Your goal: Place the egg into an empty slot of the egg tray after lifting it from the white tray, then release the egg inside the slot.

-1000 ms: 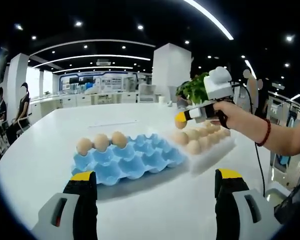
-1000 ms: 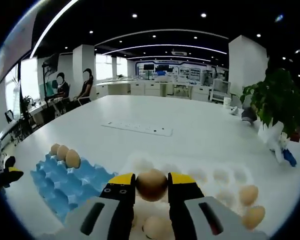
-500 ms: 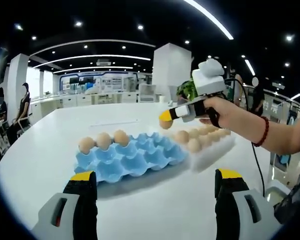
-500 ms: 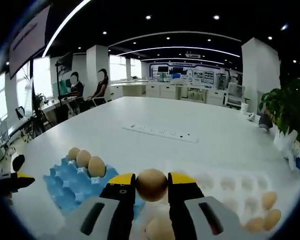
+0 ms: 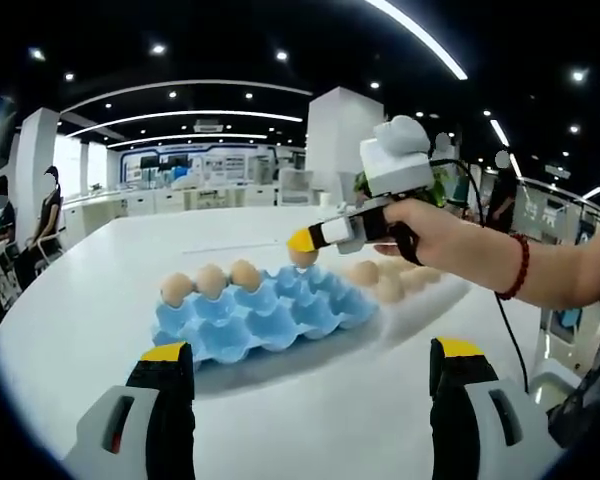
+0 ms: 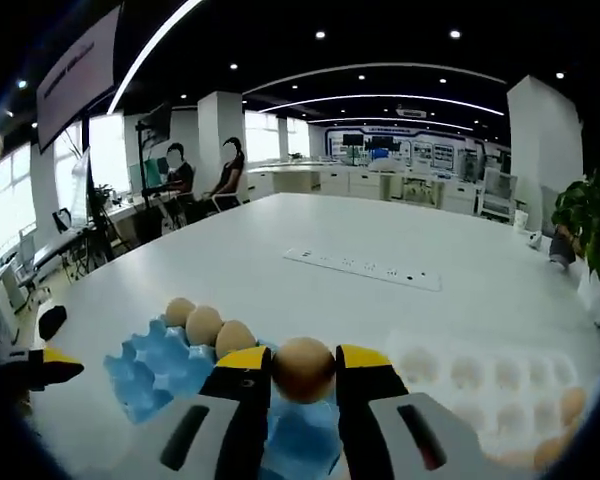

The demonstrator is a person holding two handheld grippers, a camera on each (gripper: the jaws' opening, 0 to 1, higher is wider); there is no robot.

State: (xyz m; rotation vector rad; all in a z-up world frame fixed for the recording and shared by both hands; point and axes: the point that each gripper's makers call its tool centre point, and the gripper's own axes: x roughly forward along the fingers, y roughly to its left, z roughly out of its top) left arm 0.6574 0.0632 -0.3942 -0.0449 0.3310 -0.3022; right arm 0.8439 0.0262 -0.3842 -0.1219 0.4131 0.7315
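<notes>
The right gripper (image 6: 303, 372) grips the brown oval egg (image 6: 303, 369) above the blue moulded egg tray (image 5: 260, 318), ready for lowering. Empty slots lie at 6 o'clock from it; the left gripper (image 5: 310, 360) waits wide open

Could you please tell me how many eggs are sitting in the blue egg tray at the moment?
3: side by side along one edge of the blue egg tray at and.

No legible text, label, brand, number or sign is present. The hanging dark sign panel (image 6: 78, 68), upper left of the right gripper view, carries unreadable lettering.
</notes>
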